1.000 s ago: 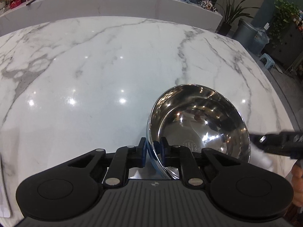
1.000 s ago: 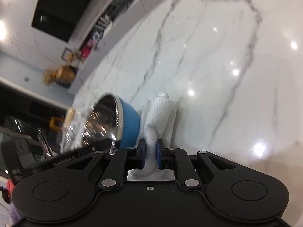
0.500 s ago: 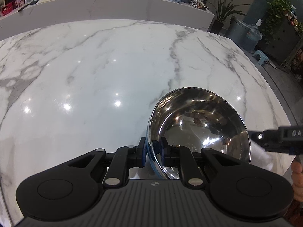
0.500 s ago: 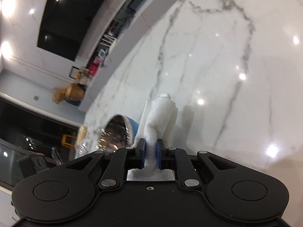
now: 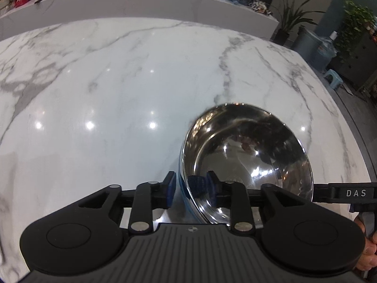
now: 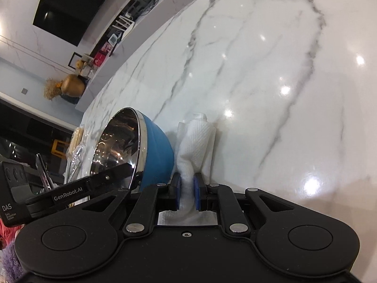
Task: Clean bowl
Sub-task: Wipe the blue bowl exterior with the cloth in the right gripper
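While tilted off the table (image 5: pixel 117 82), bowl (image 5: pixel 247 155) now nearer towel (image 6: pixel 196 141); left gripper (image 5: pixel 190 186) pinching rim, right gripper (image 6: pixel 187 189) pinching towel, just beside bowl's blue wall; wiping likely imminent.

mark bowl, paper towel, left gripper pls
bowl (image 5: pixel 249 155): left wrist view, shiny inner wall.
paper towel (image 6: pixel 198 141): right wrist view, bunched part ahead of the pads.
left gripper (image 5: pixel 190 186): left wrist view, between fingertips at the bowl's rim.

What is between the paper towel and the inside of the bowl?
Only the bowl own blue wall, in the right wrist view; the paper towel sits outside it.
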Available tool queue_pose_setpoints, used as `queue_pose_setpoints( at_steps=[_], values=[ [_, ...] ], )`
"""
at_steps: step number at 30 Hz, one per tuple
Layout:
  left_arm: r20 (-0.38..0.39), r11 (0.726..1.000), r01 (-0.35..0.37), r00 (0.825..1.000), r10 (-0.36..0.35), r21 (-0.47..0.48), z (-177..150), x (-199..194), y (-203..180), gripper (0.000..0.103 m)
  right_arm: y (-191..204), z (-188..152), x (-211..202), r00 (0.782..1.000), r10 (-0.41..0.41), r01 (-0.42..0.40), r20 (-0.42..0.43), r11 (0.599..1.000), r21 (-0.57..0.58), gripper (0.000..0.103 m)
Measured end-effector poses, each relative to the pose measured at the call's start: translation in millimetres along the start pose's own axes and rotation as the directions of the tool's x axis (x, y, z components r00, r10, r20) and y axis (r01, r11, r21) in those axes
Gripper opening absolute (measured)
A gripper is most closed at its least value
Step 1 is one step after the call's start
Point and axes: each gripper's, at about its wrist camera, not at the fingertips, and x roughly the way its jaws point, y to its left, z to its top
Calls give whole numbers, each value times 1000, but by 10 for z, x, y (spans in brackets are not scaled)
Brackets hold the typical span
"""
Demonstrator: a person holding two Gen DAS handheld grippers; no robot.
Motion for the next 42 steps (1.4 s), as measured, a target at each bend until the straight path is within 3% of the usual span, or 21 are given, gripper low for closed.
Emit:
queue_pose_setpoints(
  at_steps=[8,13,16,19,23,29,38,42],
  values=[
    [-20,1000,-4,1000,4,11,-33,-13,-42,32,-4,8,-4,1000,-2,2,1,1000,-2,11],
    [10,1000,-15,1000,15,17,12,-49,18,17,-5,17,-25,1000,-3,3,5,1000,-2,11],
    [24,1000,-10,1000,9,21,38,-61,51,14,-11,41,-118,999,4,-4,52,1000,7,11],
    [33,999,-9,999,8,33,56,-57,60,13,-56,65,-293,986,81,-88,144,995,43,11],
    [40,999,-12,999,10,50,77,-47,44,13,-109,73,-378,972,147,-162,182,984,70,11],
    [42,998,-3,999,0,62,86,-36,43,13,-93,60,-313,982,123,-133,146,989,59,11],
    [36,999,5,999,-6,35,77,-35,43,14,-47,-21,-86,999,18,-19,35,1000,21,11],
    [1,1000,15,1000,-15,9,49,-23,54,28,-9,-42,-42,1000,-4,4,22,1000,-9,11]
  ],
)
